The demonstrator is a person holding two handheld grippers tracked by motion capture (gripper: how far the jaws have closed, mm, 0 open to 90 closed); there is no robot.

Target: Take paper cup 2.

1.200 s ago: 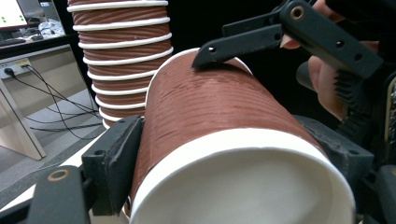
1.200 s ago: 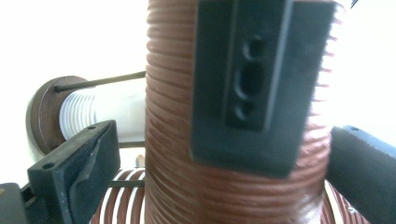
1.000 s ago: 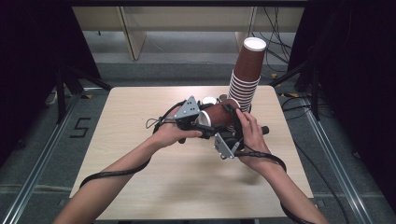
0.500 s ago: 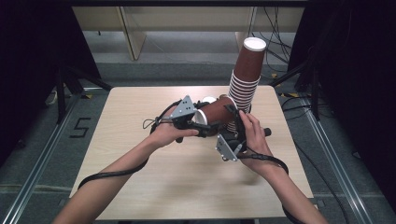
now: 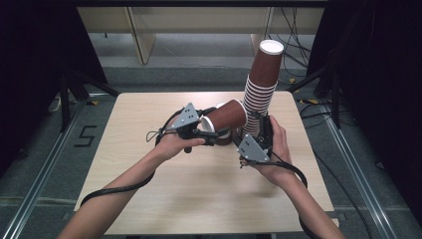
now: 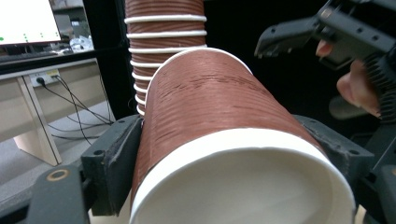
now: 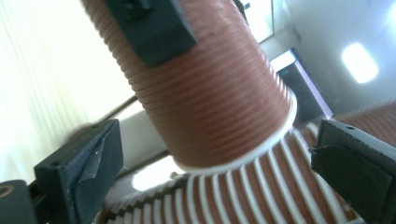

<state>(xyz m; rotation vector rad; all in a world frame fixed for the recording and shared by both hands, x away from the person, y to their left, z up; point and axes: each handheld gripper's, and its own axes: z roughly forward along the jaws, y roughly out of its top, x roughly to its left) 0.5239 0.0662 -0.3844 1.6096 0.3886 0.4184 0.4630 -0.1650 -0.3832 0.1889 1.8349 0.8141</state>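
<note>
A single brown ribbed paper cup [image 5: 226,115] lies on its side above the table, and my left gripper [image 5: 216,127] is shut on it near its white rim. In the left gripper view the cup [image 6: 224,116] has its open mouth towards the camera and its base towards a tall stack of upturned brown cups [image 6: 163,42]. That stack [image 5: 261,84] stands at the table's back right. My right gripper [image 5: 256,130] is at its foot, jaws wide apart on either side of the lower rims [image 7: 261,186]. They have just been closing a little. A gap shows beside one pad.
The light wooden table [image 5: 199,199] has bare room in front of and left of the hands. Cables trail from both grippers over the near edge. Dark stands and floor rails flank the table, with pale furniture beyond its far edge.
The right hand has shifted slightly to the right, off the single cup and towards the stack's foot. The left gripper keeps the cup in nearly the same place.
</note>
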